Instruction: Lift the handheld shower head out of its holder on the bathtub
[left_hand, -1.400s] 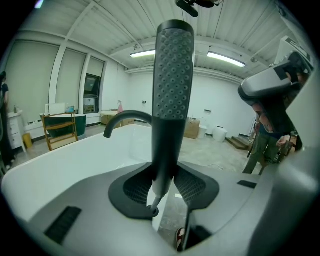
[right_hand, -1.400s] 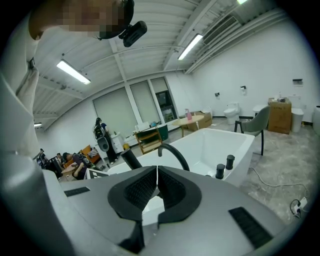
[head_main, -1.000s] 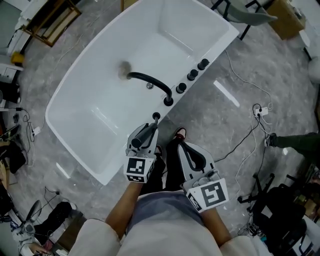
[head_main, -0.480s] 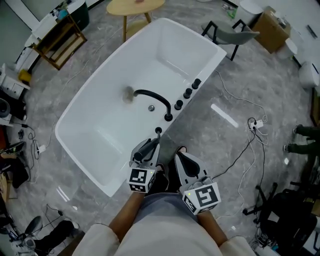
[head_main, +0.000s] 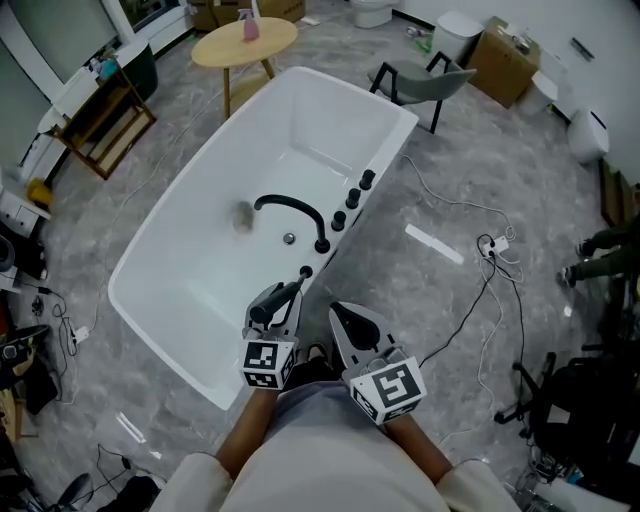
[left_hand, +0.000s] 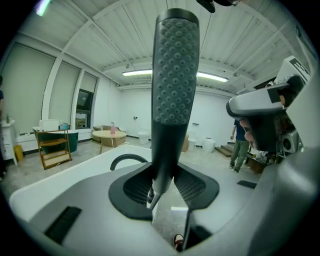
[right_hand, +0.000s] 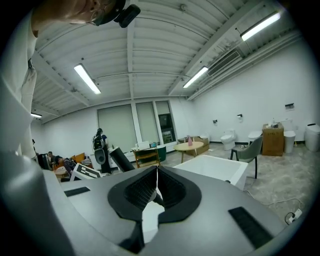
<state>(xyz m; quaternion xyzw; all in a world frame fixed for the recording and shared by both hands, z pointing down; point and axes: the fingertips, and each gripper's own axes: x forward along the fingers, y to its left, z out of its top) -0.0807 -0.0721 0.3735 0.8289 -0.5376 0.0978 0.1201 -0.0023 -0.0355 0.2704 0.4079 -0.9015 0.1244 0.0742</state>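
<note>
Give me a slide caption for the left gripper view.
Left gripper shut on the handheld shower head, held upright, with the white bathtub and black spout behind.

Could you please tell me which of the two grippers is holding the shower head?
The left gripper: its jaws are shut on the shower head; the right gripper has jaws together on nothing.

This looks like a big open test hall or mock-up studio rather than a home bathroom. A freestanding white bathtub (head_main: 330, 110) stands alone on a grey marble-look floor (head_main: 180, 140). Beyond the tub's far end are a round wooden table (head_main: 245, 42), a grey chair (head_main: 425, 80), a cardboard box (head_main: 500, 50) and a toilet (right_hand: 227, 137) (out in the open). Cables (head_main: 490, 270) trail to the tub's right, and strip lights (right_hand: 87, 79) line a high ribbed ceiling (right_hand: 150, 50).
</note>
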